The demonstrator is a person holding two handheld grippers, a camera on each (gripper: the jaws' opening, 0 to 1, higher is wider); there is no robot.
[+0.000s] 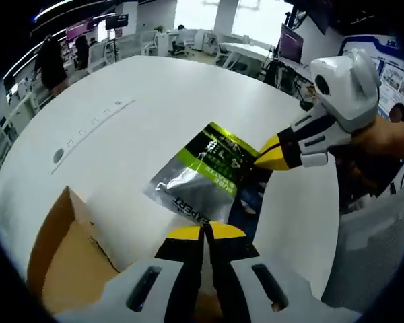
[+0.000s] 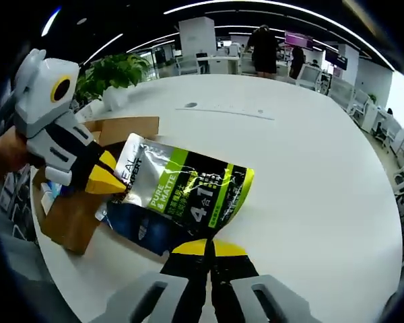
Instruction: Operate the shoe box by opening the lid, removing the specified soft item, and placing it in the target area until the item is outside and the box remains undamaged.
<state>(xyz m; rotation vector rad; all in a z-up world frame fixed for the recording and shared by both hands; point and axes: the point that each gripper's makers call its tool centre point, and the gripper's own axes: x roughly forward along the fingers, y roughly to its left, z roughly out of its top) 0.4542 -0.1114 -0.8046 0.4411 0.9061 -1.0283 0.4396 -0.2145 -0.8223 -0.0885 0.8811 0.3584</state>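
Observation:
A soft pouch [image 1: 200, 176], silver, green and black with white lettering, hangs just above the white table [image 1: 141, 94], held from two sides. My left gripper [image 1: 203, 233] is shut on its near edge. My right gripper [image 1: 268, 155] comes in from the right and pinches the pouch's far corner. In the right gripper view the pouch [image 2: 188, 188] lies spread ahead, my right gripper [image 2: 207, 247] is shut on its near edge, and the left gripper [image 2: 102, 179] grips its left end. The open brown cardboard box [image 1: 64, 249] stands at lower left; its flap [image 2: 124, 128] shows behind the pouch.
A dark blue packet [image 2: 138, 230] lies under the pouch beside the box. A socket strip [image 1: 94, 124] is set into the table. A potted plant [image 2: 114, 74] stands at the table's far left edge. Desks, chairs and people stand beyond the table.

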